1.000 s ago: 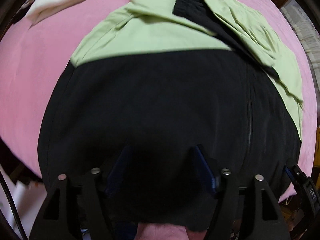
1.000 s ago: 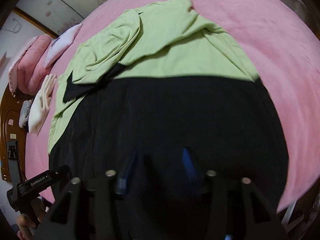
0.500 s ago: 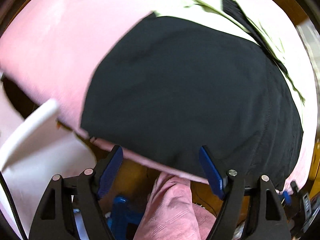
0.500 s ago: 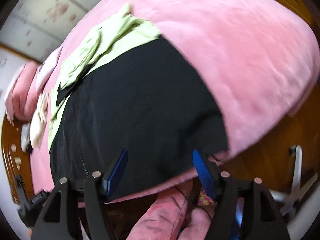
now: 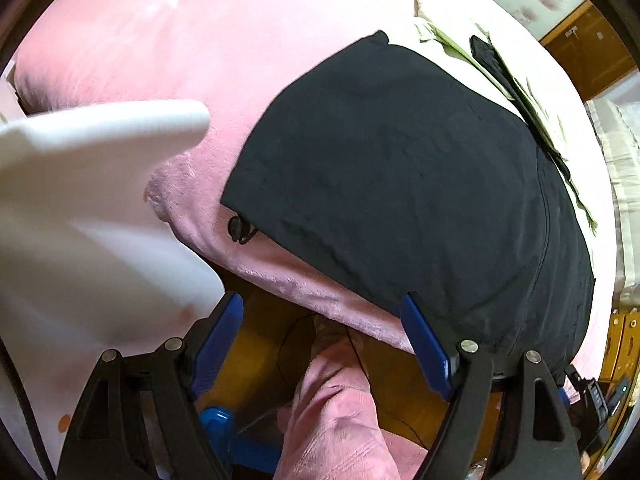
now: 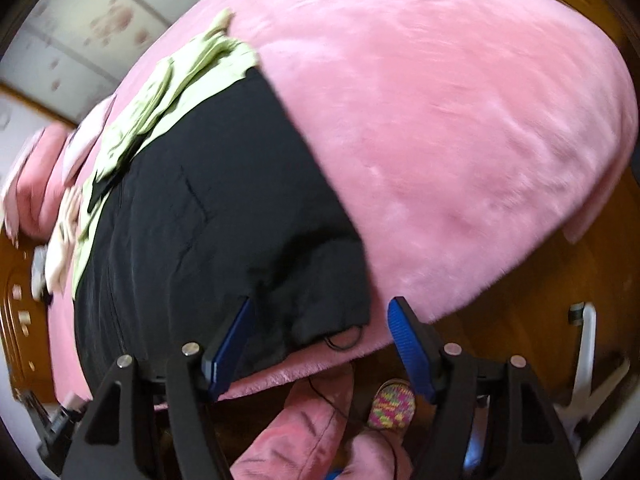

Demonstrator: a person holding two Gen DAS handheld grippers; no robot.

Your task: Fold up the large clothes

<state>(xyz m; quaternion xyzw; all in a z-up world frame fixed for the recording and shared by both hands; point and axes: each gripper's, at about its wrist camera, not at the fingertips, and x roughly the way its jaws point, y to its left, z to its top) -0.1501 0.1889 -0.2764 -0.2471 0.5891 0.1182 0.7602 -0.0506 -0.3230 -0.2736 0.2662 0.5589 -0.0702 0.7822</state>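
A large garment lies flat on a pink bed, its near part black (image 5: 400,184) and its far part light green (image 5: 448,40). In the right wrist view the black part (image 6: 208,232) and the green part (image 6: 160,96) show too. Its hem reaches the bed's near edge, with a thin drawstring loop (image 5: 238,230) at one corner and another (image 6: 344,338) at the other. My left gripper (image 5: 324,320) is open and empty, just off the bed edge below the hem. My right gripper (image 6: 322,326) is open and empty, with the hem corner between its fingers.
The pink bed cover (image 5: 180,48) spreads wide around the garment (image 6: 460,128). A white object (image 5: 80,200) stands close at the left. Wooden floor (image 6: 540,300) lies below the bed edge. The person's pink-clad legs (image 5: 340,412) and a colourful slipper (image 6: 390,404) are underneath. Pillows (image 6: 36,168) sit far back.
Both grippers have pulled back from over the black fabric to the bed's near edge and dropped lower. The hem and floor now show between the open fingers.
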